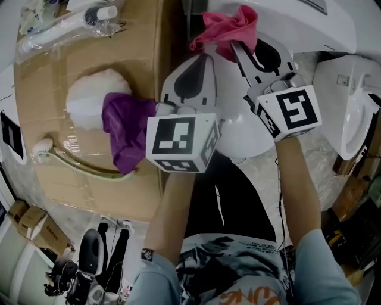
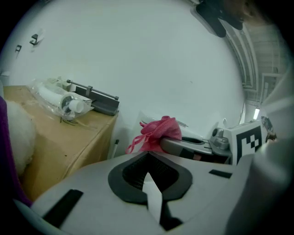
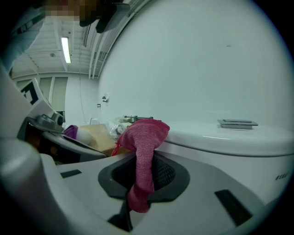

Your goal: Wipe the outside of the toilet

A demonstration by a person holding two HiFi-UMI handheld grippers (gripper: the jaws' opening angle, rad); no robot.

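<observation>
A pink cloth (image 1: 229, 27) hangs bunched from my right gripper (image 1: 236, 46), which is shut on it just in front of the white toilet tank (image 1: 286, 18). In the right gripper view the cloth (image 3: 142, 142) droops between the jaws, with the tank's lid (image 3: 229, 137) right behind it. My left gripper (image 1: 204, 59) hovers beside it to the left, above the toilet's closed lid (image 1: 238, 134), jaws together and holding nothing. The left gripper view shows the cloth (image 2: 158, 133) and the right gripper (image 2: 197, 147) ahead of its own jaws (image 2: 147, 160).
A cardboard box (image 1: 137, 36) stands left of the toilet, carrying a purple cloth (image 1: 122, 128), a white fluffy pad (image 1: 89, 98), a long-handled brush (image 1: 47, 149) and plastic-wrapped items (image 1: 71, 21). A second white toilet (image 1: 348, 107) stands at the right. Clutter lies on the floor below.
</observation>
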